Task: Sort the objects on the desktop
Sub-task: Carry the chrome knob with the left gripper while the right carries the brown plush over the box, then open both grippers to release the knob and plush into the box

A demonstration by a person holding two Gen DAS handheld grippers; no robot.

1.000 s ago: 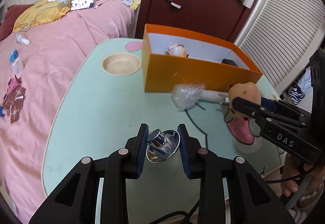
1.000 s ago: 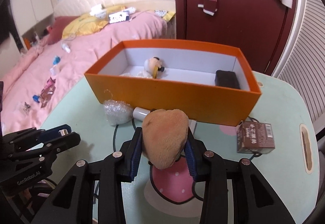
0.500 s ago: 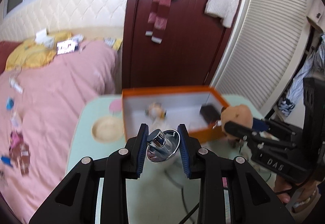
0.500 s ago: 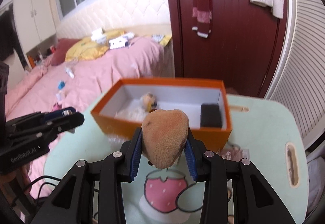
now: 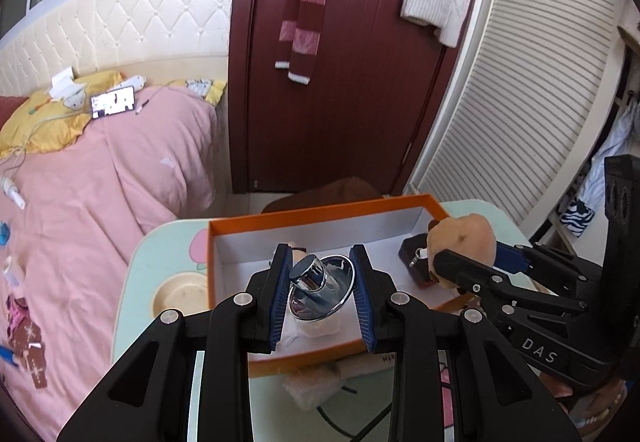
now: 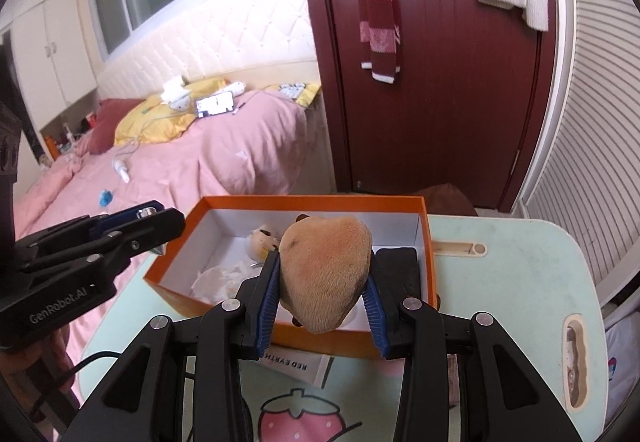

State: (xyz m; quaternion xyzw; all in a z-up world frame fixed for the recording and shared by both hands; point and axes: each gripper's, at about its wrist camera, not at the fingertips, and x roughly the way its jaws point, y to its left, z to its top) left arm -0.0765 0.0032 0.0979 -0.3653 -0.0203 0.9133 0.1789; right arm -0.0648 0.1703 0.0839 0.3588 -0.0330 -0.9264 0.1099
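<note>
The left gripper [image 5: 321, 290] is closed on a shiny chrome stopper [image 5: 320, 286]; the round metal disc sits between the two blue pads, and its short knob leans toward the left pad. In the left wrist view the stopper hangs above the orange box [image 5: 320, 215], over the near part of its white inside.

The right gripper [image 6: 322, 284] is closed on a brown plush toy [image 6: 325, 274]. The soft body is squeezed between the pads and bulges out above and below them. In the right wrist view the toy is over the near wall of the orange box [image 6: 427, 242], about the middle of its width. From the left wrist view the same toy [image 5: 460, 242] shows at the right end of the box.

Inside the box lie a small figure [image 6: 264, 242], some white crumpled material [image 6: 224, 278] and a dark block [image 6: 398, 262]. The box stands on a pale green table [image 6: 512, 282]. A white tube with red letters [image 6: 298, 364] lies on the table just in front of the box, partly under the right gripper. A pink bed [image 6: 180, 169] is behind the table.
</note>
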